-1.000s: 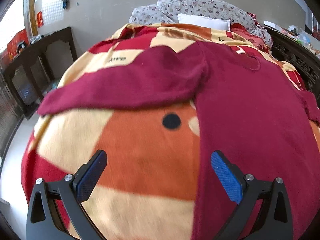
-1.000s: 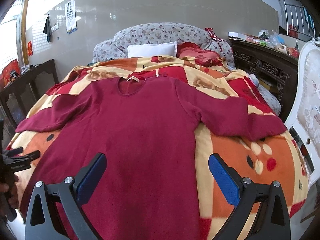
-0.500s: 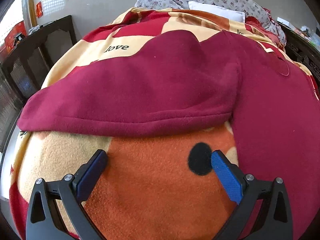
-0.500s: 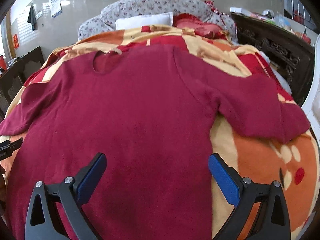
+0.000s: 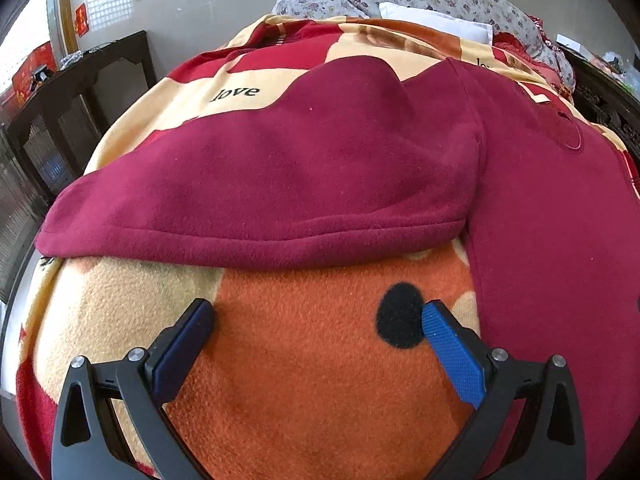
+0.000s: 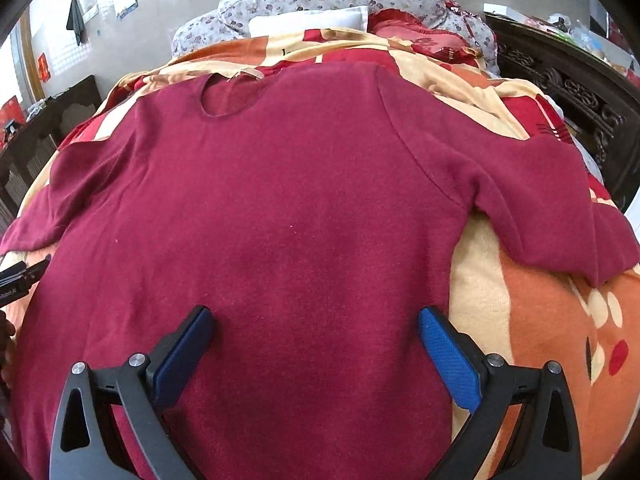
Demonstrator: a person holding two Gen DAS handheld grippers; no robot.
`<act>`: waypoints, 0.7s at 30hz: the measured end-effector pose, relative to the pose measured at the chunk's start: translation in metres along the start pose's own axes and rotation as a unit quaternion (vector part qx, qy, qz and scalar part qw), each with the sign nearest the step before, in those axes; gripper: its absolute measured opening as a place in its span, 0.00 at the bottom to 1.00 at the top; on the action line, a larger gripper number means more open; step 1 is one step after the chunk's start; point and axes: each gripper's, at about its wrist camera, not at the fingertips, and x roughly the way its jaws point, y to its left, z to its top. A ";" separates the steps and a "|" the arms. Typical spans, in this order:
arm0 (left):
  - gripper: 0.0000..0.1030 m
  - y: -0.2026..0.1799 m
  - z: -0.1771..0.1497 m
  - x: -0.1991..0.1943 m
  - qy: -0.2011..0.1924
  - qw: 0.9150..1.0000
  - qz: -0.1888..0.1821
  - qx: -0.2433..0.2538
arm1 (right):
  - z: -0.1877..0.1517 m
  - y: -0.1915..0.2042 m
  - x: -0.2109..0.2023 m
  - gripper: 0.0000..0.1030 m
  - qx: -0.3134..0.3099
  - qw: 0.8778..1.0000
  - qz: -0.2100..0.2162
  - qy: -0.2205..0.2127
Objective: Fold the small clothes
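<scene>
Both claws gape empty: left claw [image 5: 316, 320] faces sleeve [image 5: 256, 184], right claw [image 6: 314, 326] the shirt's [image 6: 280, 208] neckline.

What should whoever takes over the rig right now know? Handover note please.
Left gripper: open, holding nothing, over the orange blanket just short of the left sleeve.
Right gripper: open, holding nothing, over the lower body of the maroon shirt.
Shirt lies spread flat on the blanket, neckline at the far end, both sleeves out to the sides; right sleeve droops over the bed's edge.
Done: shirt laid out. No fold made yet.
Left: fold sleeves in, then the body.
</scene>
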 end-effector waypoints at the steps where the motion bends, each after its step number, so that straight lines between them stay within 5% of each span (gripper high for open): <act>1: 1.00 0.000 0.000 0.000 -0.001 1.000 0.000 0.001 | 0.000 0.001 0.000 1.00 -0.001 1.000 -0.001 -0.001; 16: 1.00 0.013 -0.002 -0.009 -0.023 0.999 -0.034 -0.033 | 0.001 0.003 0.001 1.00 -0.007 1.000 -0.007 0.002; 21: 1.00 0.038 -0.010 -0.034 -0.052 0.992 -0.062 -0.094 | 0.002 0.003 0.002 1.00 -0.007 1.000 -0.007 0.002</act>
